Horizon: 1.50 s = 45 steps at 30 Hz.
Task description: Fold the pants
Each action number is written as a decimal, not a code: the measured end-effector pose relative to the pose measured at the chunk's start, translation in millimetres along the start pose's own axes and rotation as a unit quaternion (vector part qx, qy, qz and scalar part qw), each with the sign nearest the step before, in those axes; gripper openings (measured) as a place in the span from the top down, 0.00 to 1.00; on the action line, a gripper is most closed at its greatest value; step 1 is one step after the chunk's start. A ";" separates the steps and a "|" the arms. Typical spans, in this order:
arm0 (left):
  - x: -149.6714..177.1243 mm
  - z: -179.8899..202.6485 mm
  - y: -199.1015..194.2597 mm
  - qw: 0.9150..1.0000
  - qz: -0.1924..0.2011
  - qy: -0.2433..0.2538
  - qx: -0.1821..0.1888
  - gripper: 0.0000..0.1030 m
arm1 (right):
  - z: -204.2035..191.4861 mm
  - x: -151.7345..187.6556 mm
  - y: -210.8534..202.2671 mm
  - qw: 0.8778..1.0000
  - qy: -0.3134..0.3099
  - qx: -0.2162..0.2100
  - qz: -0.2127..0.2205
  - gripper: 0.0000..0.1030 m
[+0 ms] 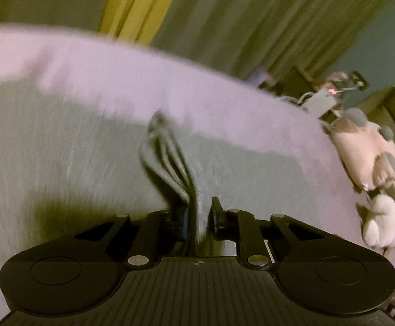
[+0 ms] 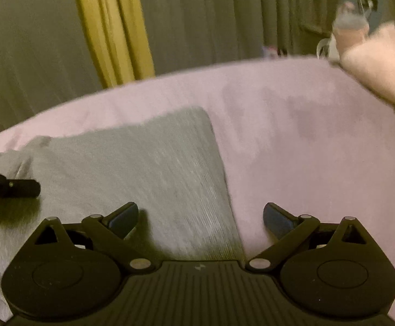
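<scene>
Grey ribbed pants [image 1: 61, 149] lie on a pink bed sheet [image 1: 224, 103]. My left gripper [image 1: 197, 214] is shut on a bunched fold of the pants, which rises in ridges [image 1: 167, 160] ahead of the jaws. In the right wrist view the pants [image 2: 132, 160] lie flat at left and centre, with a rounded corner at the far side. My right gripper [image 2: 200, 217] is open and empty, low over the pants' right edge, one finger over the fabric, the other over the sheet [image 2: 306, 141]. The left gripper's tip [image 2: 20, 188] shows at the left edge.
Plush toys [image 1: 366, 146] and a white one [image 1: 387, 225] lie at the bed's right side, also in the right wrist view [image 2: 379, 62]. Grey and yellow curtains [image 2: 110, 27] hang behind the bed. A small device with cables [image 1: 325, 97] sits beyond the bed.
</scene>
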State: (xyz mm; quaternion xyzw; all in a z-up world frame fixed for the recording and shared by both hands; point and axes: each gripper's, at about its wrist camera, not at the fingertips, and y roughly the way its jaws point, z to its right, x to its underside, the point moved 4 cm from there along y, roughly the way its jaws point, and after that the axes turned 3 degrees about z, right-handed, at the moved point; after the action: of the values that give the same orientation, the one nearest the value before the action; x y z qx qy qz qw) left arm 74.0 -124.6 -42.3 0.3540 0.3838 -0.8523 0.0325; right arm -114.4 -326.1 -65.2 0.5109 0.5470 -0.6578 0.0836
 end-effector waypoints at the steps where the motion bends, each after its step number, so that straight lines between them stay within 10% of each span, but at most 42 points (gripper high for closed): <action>1: -4.9 6.7 -5.1 1.000 0.014 0.013 0.003 0.82 | -3.3 -1.6 -4.5 1.000 -0.006 -0.009 0.016 0.04; 8: -15.5 -3.1 -14.1 0.999 0.018 0.011 -0.040 0.81 | -36.8 8.0 -11.7 0.994 -0.064 -0.081 0.023 0.34; 11: 0.9 -31.1 5.3 0.995 -0.019 -0.011 -0.101 0.72 | -43.6 15.7 -3.8 0.993 -0.094 -0.072 0.002 0.35; 15: 1.4 -38.0 -6.7 0.994 -0.021 -0.066 -0.085 0.61 | -47.0 18.8 -4.9 0.992 -0.104 -0.067 0.003 0.35; 23: 31.3 -7.1 -35.5 0.988 -0.028 0.054 -0.143 0.27 | -45.8 22.8 -10.6 0.991 -0.129 -0.031 0.000 0.43; 27: 49.0 -15.0 -26.5 0.968 -0.069 0.083 -0.227 0.10 | -52.8 25.1 -16.7 0.989 -0.143 -0.025 0.003 0.43; 40: 37.6 -60.4 -93.2 0.966 0.014 -0.102 -0.235 0.09 | -99.3 54.1 -56.4 0.971 -0.153 -0.177 -0.042 0.38; 45: 27.3 -87.0 -119.0 0.956 0.062 -0.170 -0.232 0.07 | -105.8 55.1 -59.1 0.977 -0.153 -0.148 -0.007 0.25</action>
State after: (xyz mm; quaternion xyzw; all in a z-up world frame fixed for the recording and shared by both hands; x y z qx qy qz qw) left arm 65.0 23.9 -23.9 0.2093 0.5375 -0.7835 0.2312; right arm -118.1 -193.3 -57.0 0.3824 0.6227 -0.6405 0.2363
